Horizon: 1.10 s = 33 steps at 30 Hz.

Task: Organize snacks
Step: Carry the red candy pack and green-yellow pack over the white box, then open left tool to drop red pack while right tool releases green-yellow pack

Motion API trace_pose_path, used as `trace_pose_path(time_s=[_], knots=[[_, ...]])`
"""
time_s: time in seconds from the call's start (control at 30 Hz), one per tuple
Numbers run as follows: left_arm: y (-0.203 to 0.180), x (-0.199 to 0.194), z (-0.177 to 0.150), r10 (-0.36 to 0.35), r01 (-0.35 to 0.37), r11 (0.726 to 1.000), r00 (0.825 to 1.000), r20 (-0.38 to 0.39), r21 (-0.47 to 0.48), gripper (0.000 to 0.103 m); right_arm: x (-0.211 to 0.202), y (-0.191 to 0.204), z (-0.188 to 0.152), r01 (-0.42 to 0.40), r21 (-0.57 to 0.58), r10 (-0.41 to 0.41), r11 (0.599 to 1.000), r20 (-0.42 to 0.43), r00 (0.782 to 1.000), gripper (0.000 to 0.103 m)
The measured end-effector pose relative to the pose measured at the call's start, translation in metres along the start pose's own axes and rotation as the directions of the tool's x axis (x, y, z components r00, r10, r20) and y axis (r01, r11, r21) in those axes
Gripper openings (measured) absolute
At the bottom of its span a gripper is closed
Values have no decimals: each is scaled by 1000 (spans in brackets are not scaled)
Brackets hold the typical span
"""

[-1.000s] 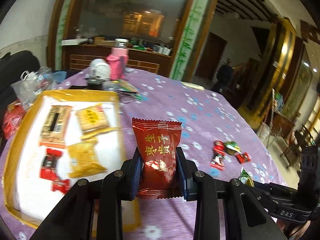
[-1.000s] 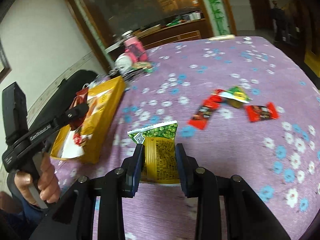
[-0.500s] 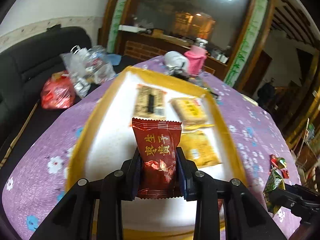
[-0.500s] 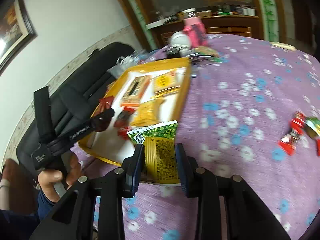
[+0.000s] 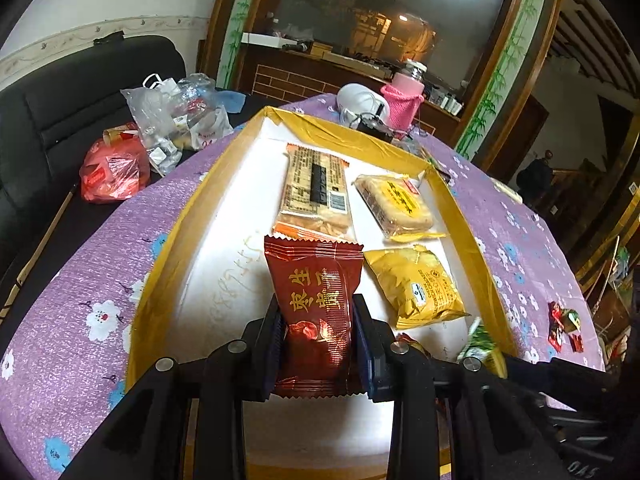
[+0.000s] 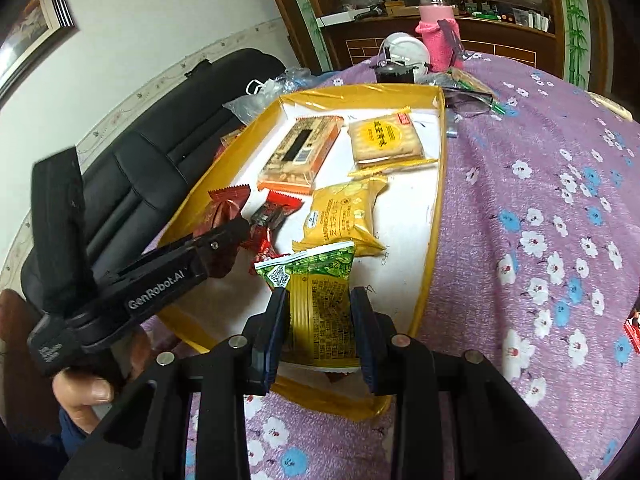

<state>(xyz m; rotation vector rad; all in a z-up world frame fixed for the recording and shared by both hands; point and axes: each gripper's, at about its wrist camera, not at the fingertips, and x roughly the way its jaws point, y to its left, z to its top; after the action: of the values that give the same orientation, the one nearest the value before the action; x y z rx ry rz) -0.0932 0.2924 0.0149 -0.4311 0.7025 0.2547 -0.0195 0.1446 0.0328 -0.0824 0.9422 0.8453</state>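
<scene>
The left gripper (image 5: pixel 318 344) pinches a red packet (image 5: pixel 316 312) with gold Chinese characters over the tray (image 5: pixel 160 284) — ready to drop, I judge. The right gripper (image 6: pixel 318 334) clamps a green-yellow packet (image 6: pixel 320 308) bearing a QR code above the tray's near edge — "GenRobot.AI" marks the left tool.

One yellow-rimmed tray (image 6: pixel 434 216) sat on the table. In it lay three yellowish snack packets: one long cracker pack (image 6: pixel 300 152), one round biscuit pack (image 6: pixel 384 142), one crinkled yellow pack (image 6: pixel 344 220). Two small red candies (image 6: pixel 276 210) lay there. Two held packets: one dark red (image 5: pixel 316 312), one green-yellow (image 6: pixel 320 308).
</scene>
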Motion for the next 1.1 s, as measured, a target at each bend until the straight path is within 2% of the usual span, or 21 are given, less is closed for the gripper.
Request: trace_pose_path(time_s=[0.47,0.67,0.9,1.1], knots=[[-5,5,2,2,-1,1000,1000,-30,21,34,4,13,-13,24,-86,-22,996,21,1000,33],[-7,3,1,7,-7,1000,1000,-15,27,49,-9,7,-13,12,-58,-9,998,55,998,37],[-6,2,1,10,-10,1000,1000,-4,27,49,-38,-12,-14,3,1,-3,1000,115,993,38],[-7,-5,-1,19,-20,999,1000,22,34,54,-71,-51,-19,30,95,-47,995,186,981,43]])
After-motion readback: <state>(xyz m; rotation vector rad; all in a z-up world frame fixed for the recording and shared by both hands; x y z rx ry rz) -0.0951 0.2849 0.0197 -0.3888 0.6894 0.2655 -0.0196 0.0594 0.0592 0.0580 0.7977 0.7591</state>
